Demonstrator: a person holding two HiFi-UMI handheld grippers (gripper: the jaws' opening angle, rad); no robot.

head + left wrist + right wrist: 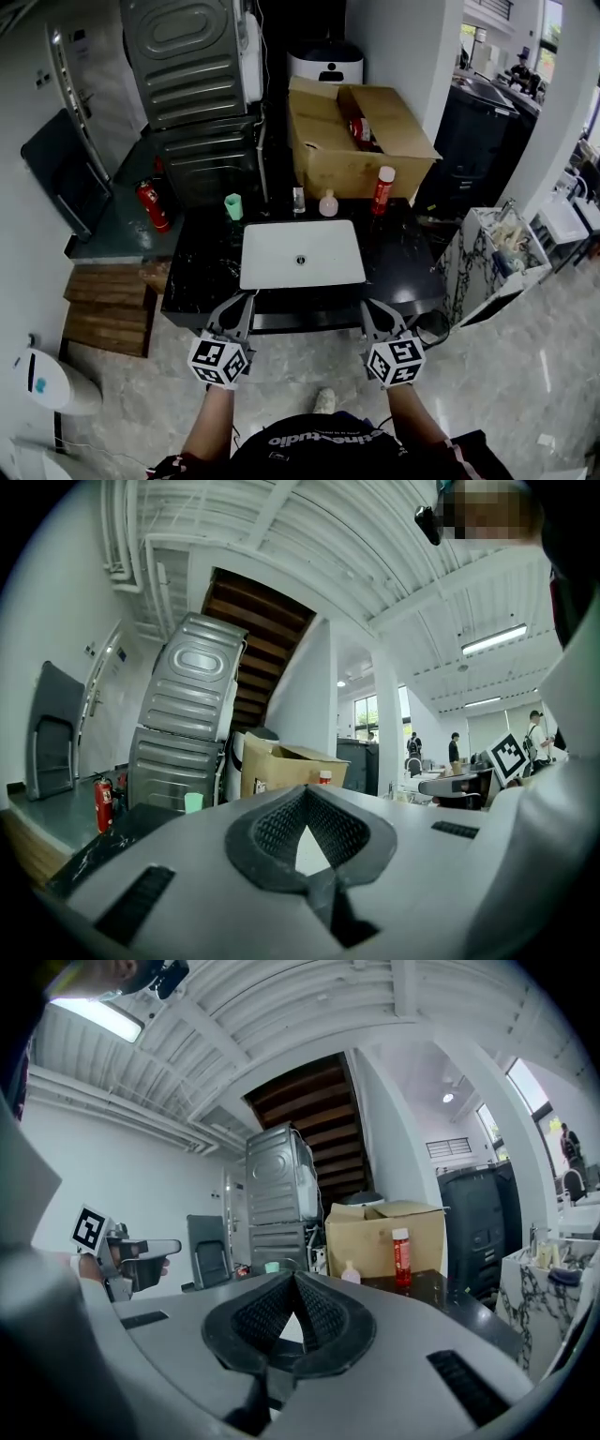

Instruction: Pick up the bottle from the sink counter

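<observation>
A tall red bottle (382, 189) with a white cap stands at the back right of the black sink counter (202, 272). It also shows in the right gripper view as the red bottle (401, 1256). A small pink bottle (328, 203) and a small clear bottle (298, 200) stand behind the white basin (300, 253). My left gripper (246, 300) and right gripper (371, 309) hover side by side at the counter's front edge, well short of the bottles. Both are shut and hold nothing, as the left gripper (305, 791) and right gripper (292, 1277) views show.
A green cup (233, 205) stands at the counter's back left. An open cardboard box (352, 136) sits right behind the bottles. A red fire extinguisher (152, 204) and a metal appliance (192, 84) are at the left, and a marble-patterned stand (487, 262) at the right.
</observation>
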